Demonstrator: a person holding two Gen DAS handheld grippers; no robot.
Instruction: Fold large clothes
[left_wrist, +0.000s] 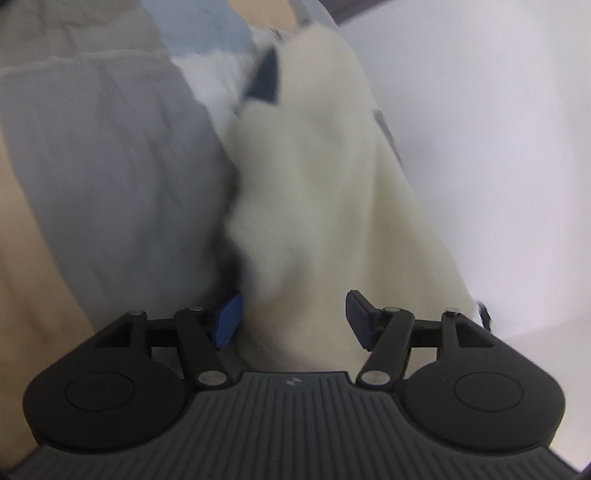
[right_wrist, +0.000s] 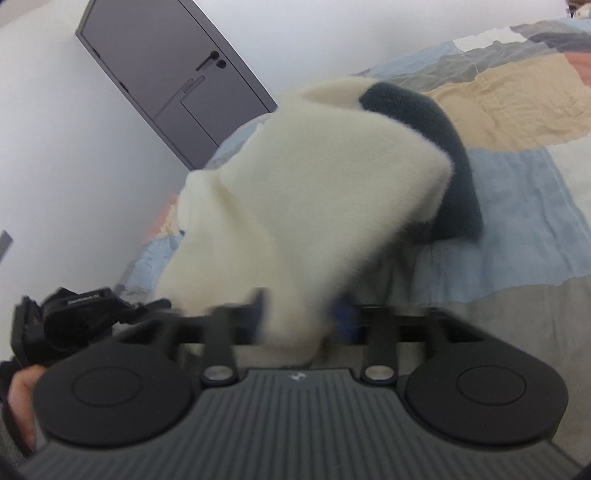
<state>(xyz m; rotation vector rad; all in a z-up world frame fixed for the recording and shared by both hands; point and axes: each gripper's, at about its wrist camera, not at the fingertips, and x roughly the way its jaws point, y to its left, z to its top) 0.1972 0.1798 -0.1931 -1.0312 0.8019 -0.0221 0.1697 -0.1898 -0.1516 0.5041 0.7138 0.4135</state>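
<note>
A cream fleece garment (left_wrist: 314, 177) with dark patches (left_wrist: 266, 79) lies bunched on the bed and is blurred in the left wrist view. My left gripper (left_wrist: 293, 319) is open, its blue pads (left_wrist: 227, 319) standing wide apart on either side of a fold of the fleece. In the right wrist view the same garment (right_wrist: 314, 192) rises in a heap with a dark panel (right_wrist: 436, 147) on its right side. There my right gripper (right_wrist: 301, 314) is open too. Its blurred pads (right_wrist: 345, 317) flank the cream cloth without pinching it.
A patchwork quilt (right_wrist: 517, 192) of blue, beige and grey covers the bed (left_wrist: 92, 166). A white wall (left_wrist: 498, 147) runs along one side, with a dark grey door (right_wrist: 173, 85) in it. The other gripper (right_wrist: 74, 317) and a hand (right_wrist: 20, 398) show at the lower left.
</note>
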